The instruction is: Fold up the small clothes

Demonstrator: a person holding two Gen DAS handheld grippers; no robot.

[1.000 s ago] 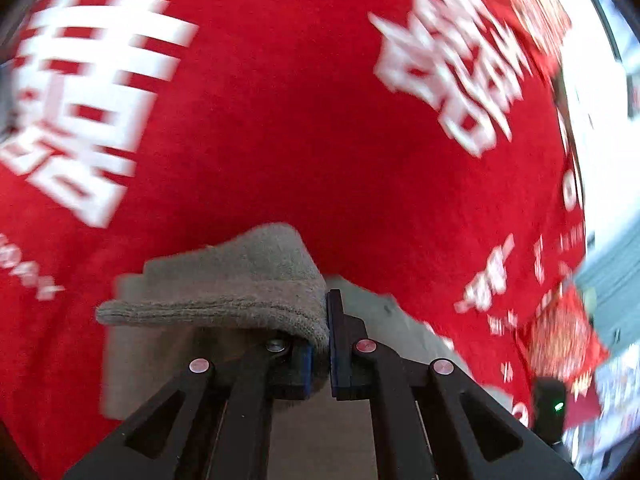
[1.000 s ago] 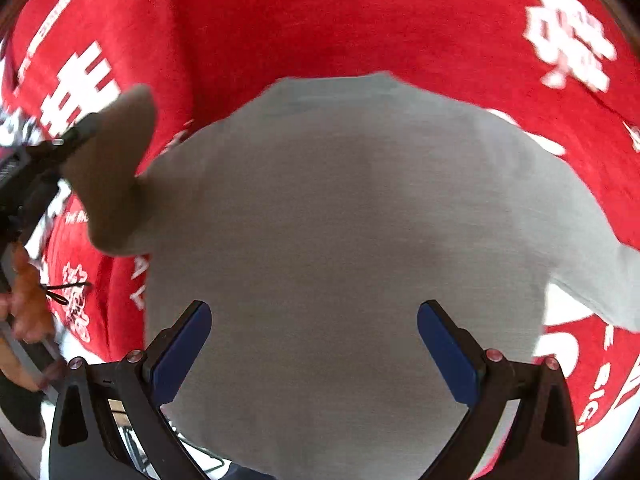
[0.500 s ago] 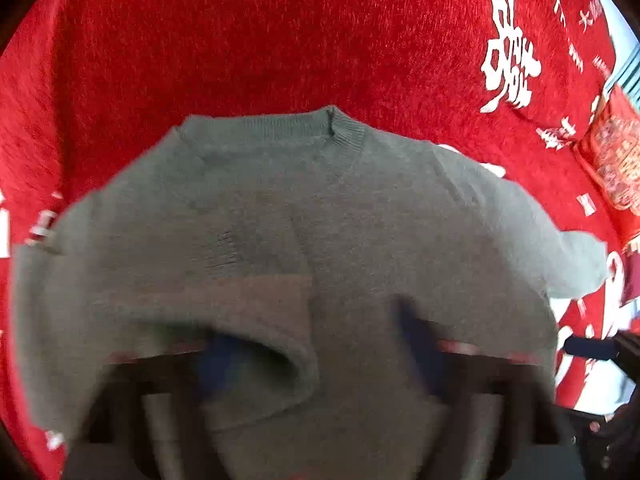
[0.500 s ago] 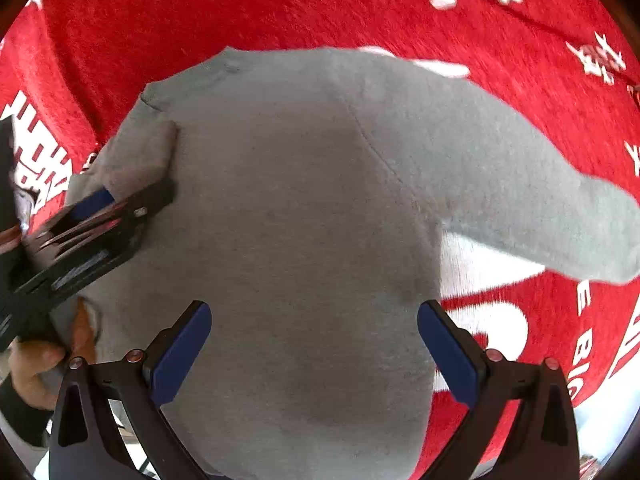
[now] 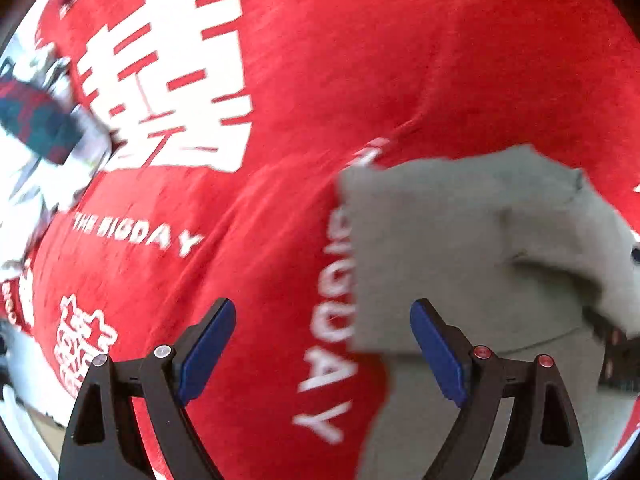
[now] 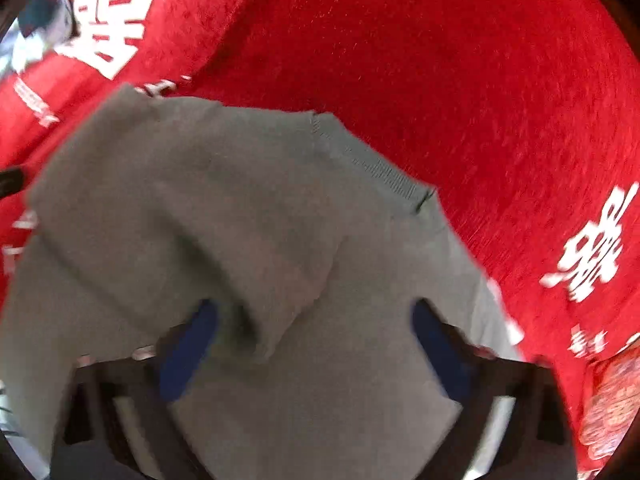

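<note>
At five o'clock of the empty, wide-open left gripper (image 5: 322, 354), the grey sweater (image 5: 460, 256) lies half-folded on the red cloth (image 5: 320, 80). Its loose folded-over sleeve (image 6: 248, 240) could slide back if snagged by the right gripper (image 6: 316, 352), also spread wide and holding nothing.

I see a red cloth (image 5: 360, 80) with white characters and "THE BIG DAY" lettering spread ahead of the left gripper. Far left of it, a blurred dark-green-and-red object (image 5: 36, 124).
</note>
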